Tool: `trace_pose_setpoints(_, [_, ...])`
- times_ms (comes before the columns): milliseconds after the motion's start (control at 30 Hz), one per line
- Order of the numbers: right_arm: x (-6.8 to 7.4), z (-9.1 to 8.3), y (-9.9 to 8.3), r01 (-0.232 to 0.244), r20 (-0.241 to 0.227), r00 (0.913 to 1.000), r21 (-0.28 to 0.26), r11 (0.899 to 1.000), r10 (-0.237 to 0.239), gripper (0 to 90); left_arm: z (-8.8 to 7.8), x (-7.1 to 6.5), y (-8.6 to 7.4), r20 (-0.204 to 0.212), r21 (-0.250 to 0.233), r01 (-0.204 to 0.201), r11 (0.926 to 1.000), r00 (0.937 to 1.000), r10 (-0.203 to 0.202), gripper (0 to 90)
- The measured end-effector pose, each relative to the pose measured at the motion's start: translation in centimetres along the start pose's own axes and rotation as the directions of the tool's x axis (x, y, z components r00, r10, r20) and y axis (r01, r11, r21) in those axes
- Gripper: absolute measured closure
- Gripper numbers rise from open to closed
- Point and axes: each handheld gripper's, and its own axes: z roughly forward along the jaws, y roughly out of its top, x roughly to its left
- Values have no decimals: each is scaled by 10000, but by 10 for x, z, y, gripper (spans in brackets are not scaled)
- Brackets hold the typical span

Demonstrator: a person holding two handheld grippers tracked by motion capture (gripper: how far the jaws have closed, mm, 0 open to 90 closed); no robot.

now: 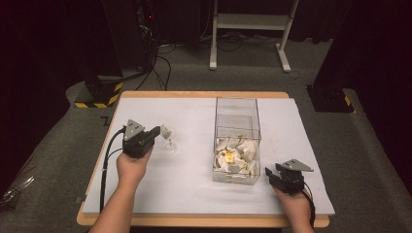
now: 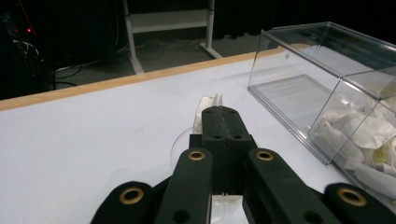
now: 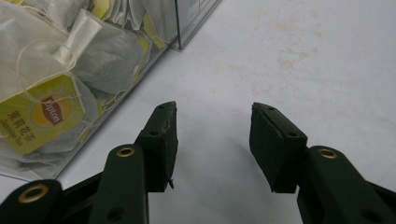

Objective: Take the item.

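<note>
So the left gripper [image 1: 156, 132] sits at the left side of the white-topped desk [image 1: 184, 184], and its jaws are pressed together on a small white tea bag [image 2: 208, 108] that sticks out just past the tips. Right under and beside that there's a small clear round glass thing [image 1: 169, 144] on the desk, can't tell exactly what it is.

Over to the right of the middle stands a clear plastic rectangular box [image 1: 236, 138], and the near half of it is stuffed with white tea bags, some with yellow tags [image 3: 35, 119]. The far half looks bare.

The right gripper [image 3: 212, 142] is down at the near right corner, just beside the box, resting low over the desk with its jaws apart and nothing between them, just desk surface with a few faint stains.
</note>
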Motion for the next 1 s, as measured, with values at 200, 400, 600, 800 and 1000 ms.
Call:
trace_pose_setpoints(200, [0, 0, 0, -20, -38, 10000, 26, 10000, 20, 521, 7, -2, -7, -4, 267, 12, 9996, 10000, -11, 900])
trace_pose_setpoints(400, [0, 0, 0, -12, -49, 10000, 45, 10000, 12, 521, 12, -4, -11, -2, 426, -33, 9991, 10000, 33, 900])
trace_pose_setpoints(600, [0, 0, 0, -14, -41, 10000, 45, 10000, 14, 520, 15, -5, -12, -26, 514, 22, 9987, 10000, -20, 900])
trace_pose_setpoints(800, [0, 0, 0, 15, -48, 10000, 48, 10000, -14, 520, 12, -5, -11, 25, 395, 137, 9991, 9999, -138, 753])
trace_pose_setpoints(1000, [1, 1, 0, 38, -15, 10000, 117, 9999, -38, 519, 5, -9, -10, -159, 374, -125, 9992, 9998, 131, 664])
